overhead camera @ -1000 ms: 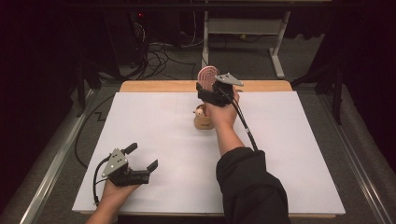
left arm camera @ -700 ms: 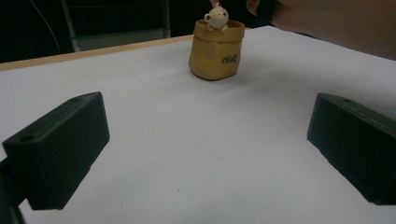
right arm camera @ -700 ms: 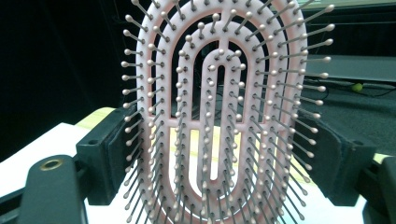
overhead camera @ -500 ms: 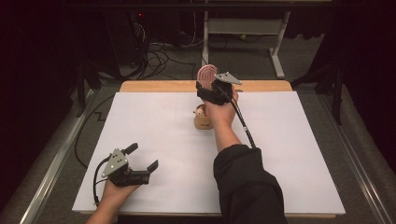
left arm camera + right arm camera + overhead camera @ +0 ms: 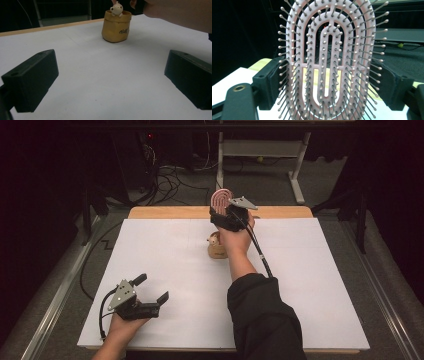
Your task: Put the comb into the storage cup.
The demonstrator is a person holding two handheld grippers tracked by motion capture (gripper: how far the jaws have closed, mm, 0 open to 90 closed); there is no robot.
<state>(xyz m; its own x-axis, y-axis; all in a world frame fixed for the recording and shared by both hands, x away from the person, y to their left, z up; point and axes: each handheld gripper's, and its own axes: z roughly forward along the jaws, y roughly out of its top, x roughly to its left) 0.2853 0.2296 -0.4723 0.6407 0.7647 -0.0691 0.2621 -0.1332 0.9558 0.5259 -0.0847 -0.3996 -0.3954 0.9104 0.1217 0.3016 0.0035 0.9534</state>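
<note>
Pink brush [image 5: 329, 62] clamped in right tongs [image 5: 227, 215]; left tongs [image 5: 150, 292] apart, idle. Risk: brush slipping, toppling pot [image 5: 116, 26] below.

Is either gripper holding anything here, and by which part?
The right gripper clamps a pink hairbrush by the two sides of its bristled head. The left gripper is open and holds nothing.

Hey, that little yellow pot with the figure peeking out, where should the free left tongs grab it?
Probably by the pot's side walls, coming in level from the near side. It stands upright on the white table, its sides bare, while the small figure pokes over the rim, so a top grab looks awkward. The left tongs are open and already face it.
</note>
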